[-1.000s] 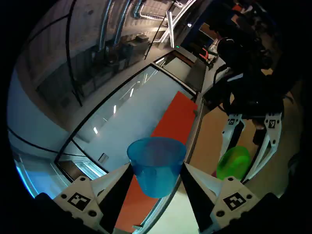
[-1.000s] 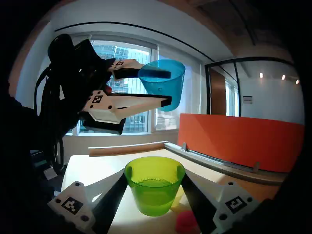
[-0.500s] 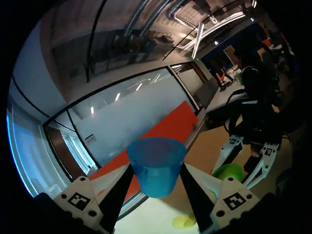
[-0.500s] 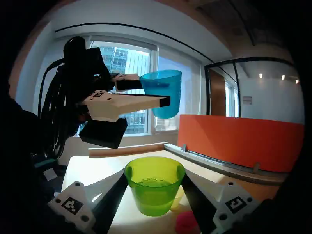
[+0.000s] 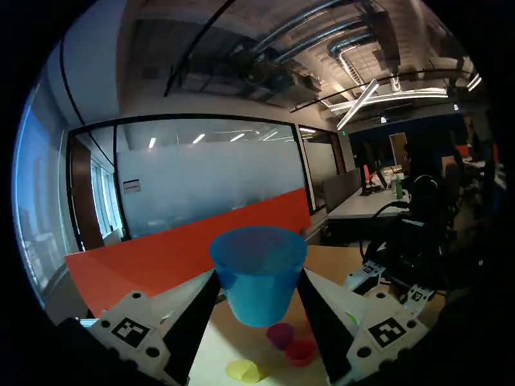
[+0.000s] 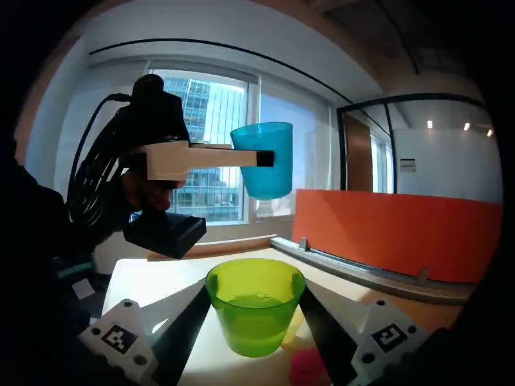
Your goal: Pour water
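- The blue cup (image 5: 259, 283) is a translucent sky blue, at 6 o'clock in the left gripper view.
- The green cup (image 6: 255, 305) is a see-through lime green, at 6 o'clock in the right gripper view.
- The left gripper (image 5: 258, 275) has white fingers (image 5: 168, 307) with black inner faces and black-and-white square markers; the right gripper (image 6: 254, 284) has the same colours.
- The partition (image 5: 174, 257) is plain orange, towards 8 o'clock.
- On the pale bench (image 6: 151, 280) are a magenta cup (image 5: 280, 334), a red cup (image 5: 300, 351) and a yellow cup (image 5: 243, 370).
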The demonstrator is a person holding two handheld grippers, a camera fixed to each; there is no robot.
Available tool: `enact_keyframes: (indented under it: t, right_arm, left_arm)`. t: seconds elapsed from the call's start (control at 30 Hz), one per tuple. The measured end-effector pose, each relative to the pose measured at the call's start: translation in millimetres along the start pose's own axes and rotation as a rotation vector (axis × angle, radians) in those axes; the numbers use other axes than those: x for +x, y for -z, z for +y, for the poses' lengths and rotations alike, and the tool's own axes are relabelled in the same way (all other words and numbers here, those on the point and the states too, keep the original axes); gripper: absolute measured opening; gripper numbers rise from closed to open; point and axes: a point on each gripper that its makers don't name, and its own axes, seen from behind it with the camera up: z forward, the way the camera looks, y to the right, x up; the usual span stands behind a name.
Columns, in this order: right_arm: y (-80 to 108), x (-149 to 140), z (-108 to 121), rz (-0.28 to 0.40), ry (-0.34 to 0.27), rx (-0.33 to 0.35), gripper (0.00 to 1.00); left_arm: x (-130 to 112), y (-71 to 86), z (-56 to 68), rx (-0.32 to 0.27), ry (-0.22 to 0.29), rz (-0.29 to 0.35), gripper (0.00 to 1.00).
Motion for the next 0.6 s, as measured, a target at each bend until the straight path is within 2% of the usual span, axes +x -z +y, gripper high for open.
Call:
enact_keyframes:
  t: [0.1, 0.4, 0.6]
  right_arm:
    - [0.1, 1, 0, 0.001, -0.001, -0.002, 0.90]
    - [2.9, 1, 1, -0.005, -0.008, -0.012, 0.90]
    - [11.0, -1, 8, -0.016, -0.014, -0.036, 0.90]
  left_arm:
    - [-1, 0.9, -1.2, -0.003, 0.028, 0.006, 0.80]
    - [-21, 3.9, -7.3, 0.016, 0.033, -0.035, 0.81]
    - [-36, 9.7, -10.7, 0.025, 0.055, -0.049, 0.80]
